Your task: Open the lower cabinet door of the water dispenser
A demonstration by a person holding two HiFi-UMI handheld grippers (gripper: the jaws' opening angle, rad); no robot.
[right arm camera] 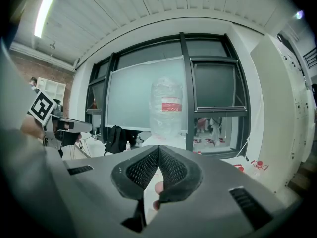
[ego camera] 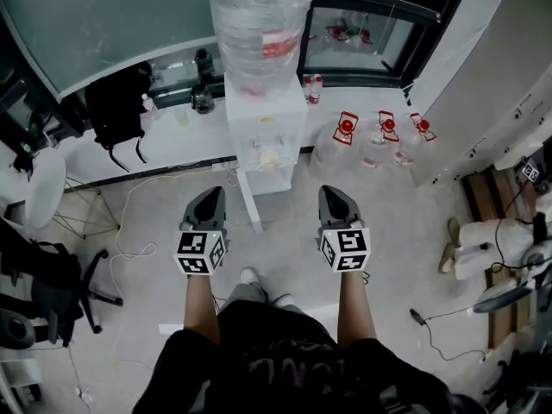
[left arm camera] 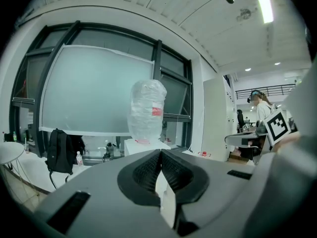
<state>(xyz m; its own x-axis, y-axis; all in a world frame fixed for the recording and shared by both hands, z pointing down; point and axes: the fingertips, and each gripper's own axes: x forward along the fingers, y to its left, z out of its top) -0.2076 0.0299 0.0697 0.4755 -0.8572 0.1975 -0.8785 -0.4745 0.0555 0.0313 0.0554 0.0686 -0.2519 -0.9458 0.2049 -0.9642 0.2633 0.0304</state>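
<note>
The water dispenser (ego camera: 263, 132) stands on the floor at 12 o'clock from the person. A large water bottle (ego camera: 259, 24) is upended on top and the taps (ego camera: 269, 155) face the person. From so steep an angle the lower front is squeezed to almost nothing. A narrow white panel (ego camera: 248, 201) juts from the dispenser's foot toward 6 o'clock and ends between the two grippers. I judge it to be the lower cabinet door standing swung out and seen edge-on, though the angle does not settle that.

The left gripper (ego camera: 210, 193), at 11 o'clock, has its jaws pressed tip to tip with nothing in them; only the dispenser's white shows through the gap under the pads. The right gripper (ego camera: 333, 192), at 1 o'clock, is closed and empty in the same way. Both hang short of the dispenser and touch nothing.

If the panel is the door, it already lies as the task wants and the hands are clear of it. If it is some other part of the casing, the door is hidden under the overhang.

Some care holds either way:
- **Panel edge:** its free edge lies just to the 3 o'clock side of the left gripper, so a sideways drift would knock it.
- **Taps and bottle:** stay below the taps and off the bottle, which looks top-heavy.
- **Checking the door:** both gripper views look at bottle height, over the cabinet, so only the head view can check the low front.
- **Spare bottles:** the spare bottles (ego camera: 379, 141) at 2 o'clock are well apart and no hindrance
</note>
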